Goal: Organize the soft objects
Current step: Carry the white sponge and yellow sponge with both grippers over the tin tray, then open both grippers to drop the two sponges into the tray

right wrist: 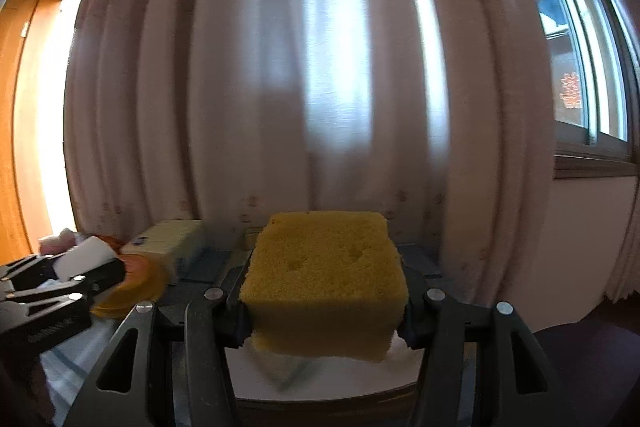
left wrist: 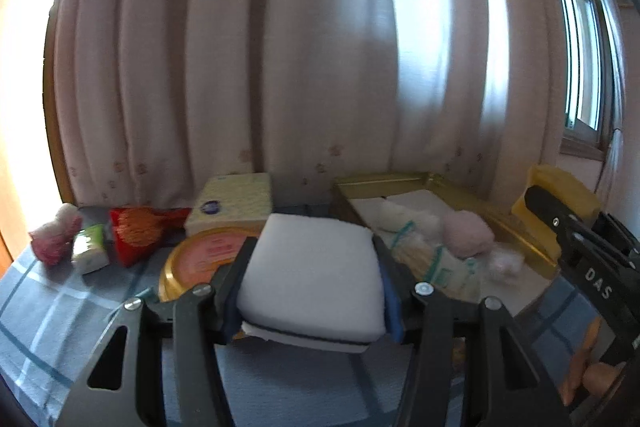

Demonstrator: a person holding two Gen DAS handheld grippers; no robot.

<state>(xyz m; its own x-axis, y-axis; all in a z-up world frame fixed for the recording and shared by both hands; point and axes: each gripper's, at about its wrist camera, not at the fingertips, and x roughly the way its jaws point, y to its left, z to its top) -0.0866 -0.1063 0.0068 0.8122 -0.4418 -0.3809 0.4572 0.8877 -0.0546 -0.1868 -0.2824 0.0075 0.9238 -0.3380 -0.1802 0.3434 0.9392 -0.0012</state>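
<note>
Sponges: two, your left gripper (left wrist: pixel 312 291) clamps the white sponge (left wrist: pixel 316 275), right gripper (right wrist: pixel 324 303) the yellow sponge (right wrist: pixel 326 275), hiding the tray (left wrist: pixel 524 231) at 6 o'clock.

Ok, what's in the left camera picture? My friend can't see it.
The left tongs squeeze a white sponge above a blue checked cloth. Behind it, a gold tray holds a pink pompom, with curtains beyond.

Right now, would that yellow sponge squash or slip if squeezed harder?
The yellow sponge looks porous with small dents, so it probably squashes easily. Its rough surface likely resists slipping from the right gripper. It seems light, held level by its edges.
</note>
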